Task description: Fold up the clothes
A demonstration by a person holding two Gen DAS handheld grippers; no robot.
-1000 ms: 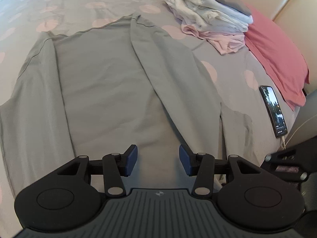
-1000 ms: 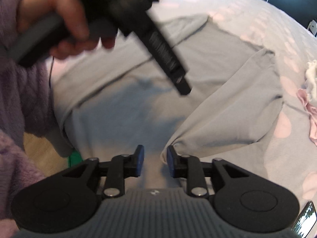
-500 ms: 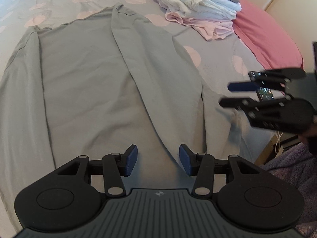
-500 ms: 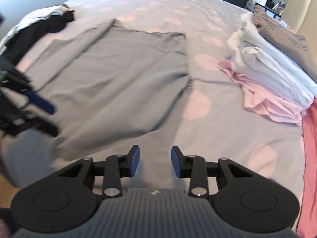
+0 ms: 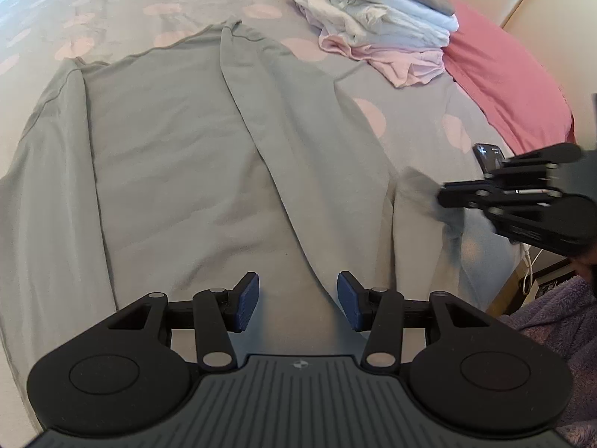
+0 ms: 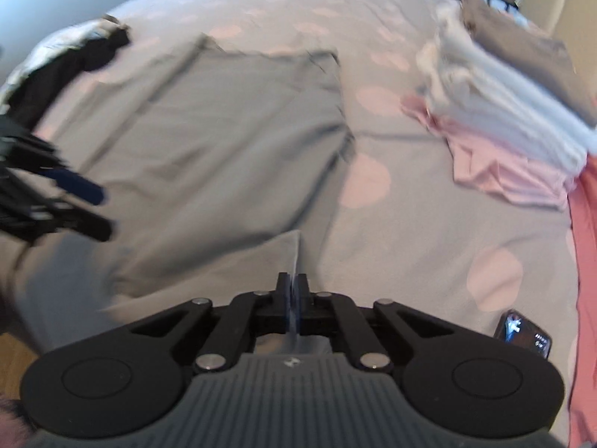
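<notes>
Bed w/ dotted cover (image 5: 410, 104) fills both views. Left gripper (image 5: 298, 300) hangs spread, empty, over grey shirt (image 5: 179, 171) lying flat mid-bed. Right gripper (image 6: 292, 285), jaws just closed, pinches shirt's near hem corner. Fabric looks thin, light, floppy; grab edges/corners. Folded stack (image 6: 515, 86) sits further back.

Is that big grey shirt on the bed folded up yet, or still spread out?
Partly folded: the grey shirt lies mostly flat, both long sides turned in over its middle.
</notes>
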